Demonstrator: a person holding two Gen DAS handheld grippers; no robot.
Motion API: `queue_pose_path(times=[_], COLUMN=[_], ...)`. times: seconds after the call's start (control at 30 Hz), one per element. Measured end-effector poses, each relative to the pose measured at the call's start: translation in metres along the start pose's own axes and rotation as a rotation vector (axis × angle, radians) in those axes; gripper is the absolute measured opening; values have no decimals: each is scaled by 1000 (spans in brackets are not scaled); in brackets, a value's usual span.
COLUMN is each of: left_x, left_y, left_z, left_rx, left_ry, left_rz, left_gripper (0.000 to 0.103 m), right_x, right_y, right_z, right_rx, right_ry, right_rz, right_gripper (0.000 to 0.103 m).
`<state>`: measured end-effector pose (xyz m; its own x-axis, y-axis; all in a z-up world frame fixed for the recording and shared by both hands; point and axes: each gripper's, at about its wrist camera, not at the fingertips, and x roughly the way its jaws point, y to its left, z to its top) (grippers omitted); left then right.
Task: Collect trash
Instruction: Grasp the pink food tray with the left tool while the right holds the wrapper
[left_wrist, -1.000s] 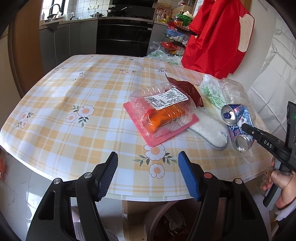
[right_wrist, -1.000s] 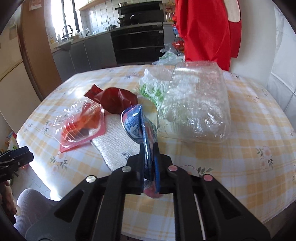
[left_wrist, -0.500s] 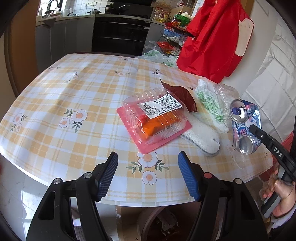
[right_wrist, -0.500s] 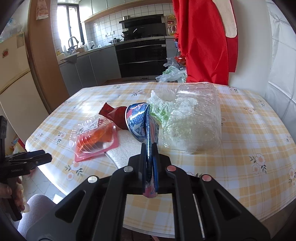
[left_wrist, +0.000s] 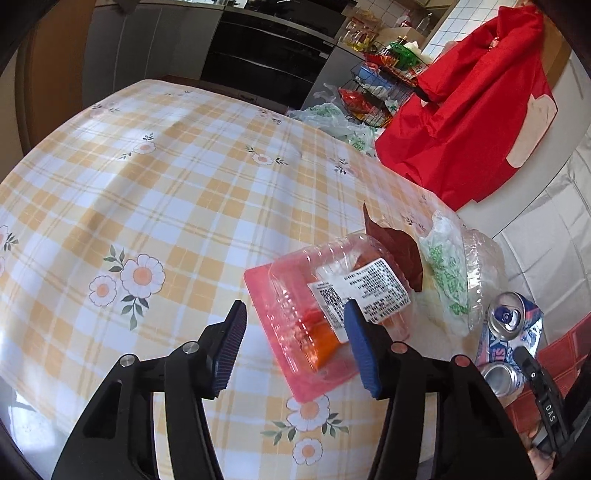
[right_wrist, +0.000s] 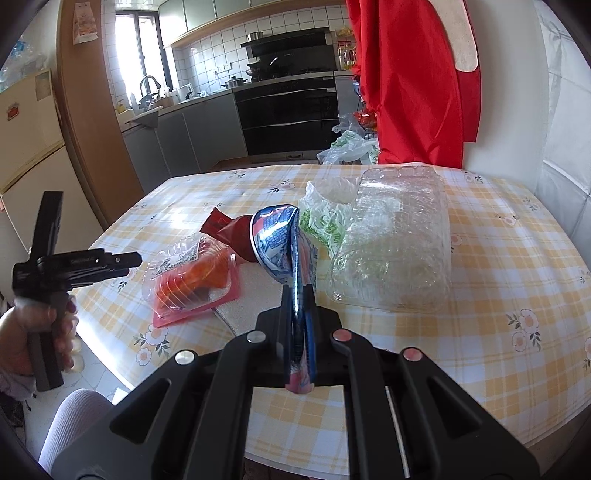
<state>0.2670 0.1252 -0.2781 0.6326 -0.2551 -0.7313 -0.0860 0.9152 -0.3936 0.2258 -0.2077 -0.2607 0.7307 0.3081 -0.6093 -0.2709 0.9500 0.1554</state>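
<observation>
Crushed aluminium, blue and white, is pinched flat between my right fingers (right_wrist: 300, 317): the flattened can (right_wrist: 286, 240) stands up out of the grip with its round top toward the camera, held clear above the surface (right_wrist: 480, 332). My left fingers (left_wrist: 295, 350) are spread wide apart and hold nothing; their blue ribbed pads (left_wrist: 360, 349) frame the near end of the clear clamshell box (left_wrist: 332, 306), which lies on its pink tray (left_wrist: 314, 384) with a white printed label on the lid and something orange inside. I judge the step in hand to be taking that box with the left while the right keeps the can. To do it well, I would bring the 2 pads down over the narrow width of the box, low enough to catch lid and tray together, and close gently, since thin plastic like this probably buckles and may spring out of a hard squeeze. Just beyond the box lie a dark red wrapper (left_wrist: 391, 243), a white and green plastic bag (left_wrist: 443, 266) and a large clear crumpled container (right_wrist: 395, 251), with a white foam sheet (right_wrist: 255, 295) partly under the tray; all look to me like trash not yet collected. From the left wrist view I cannot see any bin, so where the can should go I cannot tell.
</observation>
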Motion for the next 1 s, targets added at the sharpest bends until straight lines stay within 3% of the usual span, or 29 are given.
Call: queue_pose_path(times=[0.13,0.2,0.27,0.4,0.47,0.6,0.67,0.77,1.0], left_x=[19,28,37,46,49,53,56,61,60], left_y=[17,23,25,24,22,19,23,26,18], left_z=[11,13,14,14,16,18,19,21,25], left_rx=[-102,-150,-171,-188,-195,-188,-232,-285,-304], left_ry=[11,19,34,41,46,51,56,64,54], left_rz=[-46,-67,-76,-91,-68,-39,-38,-44,-63], left_gripper=[53,48,41,41,51,55,61,62,65], right_x=[7,10,12,17,18,21,22,21,19], right_y=[-2,-1,-1,1,2,5,6,8,9], right_z=[0,-1,-1,0,1,1,1,0,0], right_rx=[0,0,-4,-20,-21,-29,-33,-32,-31], right_ry=[12,21,27,34,37,46,50,51,55], right_rz=[-2,-1,0,1,1,4,4,5,12], right_gripper=[10,10,10,10,10,10,10,10,10])
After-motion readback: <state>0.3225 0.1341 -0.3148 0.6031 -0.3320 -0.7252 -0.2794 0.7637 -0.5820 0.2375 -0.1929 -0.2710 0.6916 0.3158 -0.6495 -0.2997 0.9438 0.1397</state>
